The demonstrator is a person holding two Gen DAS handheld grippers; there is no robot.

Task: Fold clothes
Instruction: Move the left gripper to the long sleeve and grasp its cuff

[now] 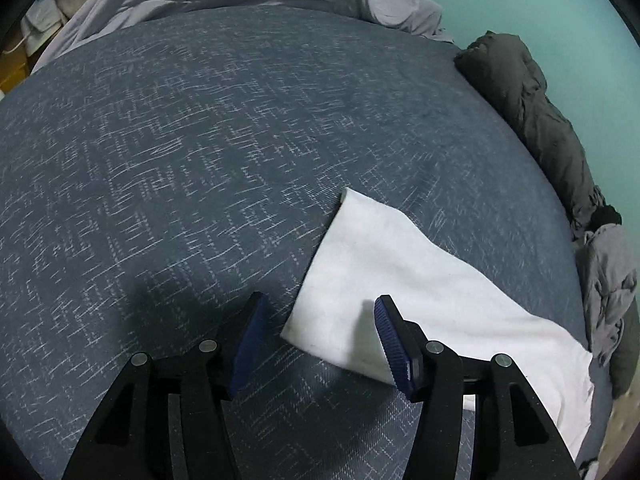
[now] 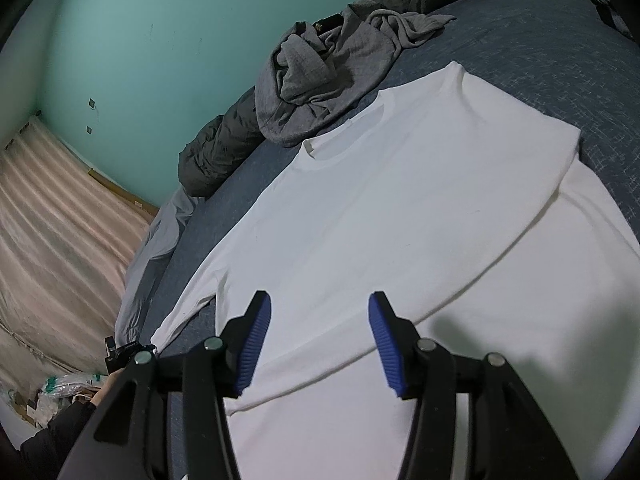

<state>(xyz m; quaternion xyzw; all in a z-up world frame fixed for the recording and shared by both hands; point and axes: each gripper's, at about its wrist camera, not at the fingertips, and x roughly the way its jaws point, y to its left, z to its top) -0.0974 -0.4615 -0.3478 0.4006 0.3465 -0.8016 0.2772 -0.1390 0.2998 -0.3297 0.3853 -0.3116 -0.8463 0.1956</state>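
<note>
A bed (image 1: 200, 140) with a blue-grey flecked cover fills both views, set against a teal wall (image 2: 140, 40). In the right wrist view a white T-shirt (image 2: 400, 200) lies spread flat across the centre and right of the frame, neckline toward the upper middle. One sleeve is already turned in over the body at right, while the other sleeve (image 2: 188, 308) lies flat on the bed at lower left. A crumpled grey garment (image 2: 320, 76) sits just beyond the collar.

The right tool (image 2: 320, 334) hovers over the shirt's lower body, blue pads apart, holding nothing. In the left wrist view the left tool (image 1: 320, 332) is also spread wide and empty, poised over the sleeve's (image 1: 360, 272) cuff corner at lower centre.

The fold appears early, with one side done. The next move likely calls for the left tool to lower, pinch that sleeve edge cleanly without catching the bed cover, and carry it across the body.
</note>
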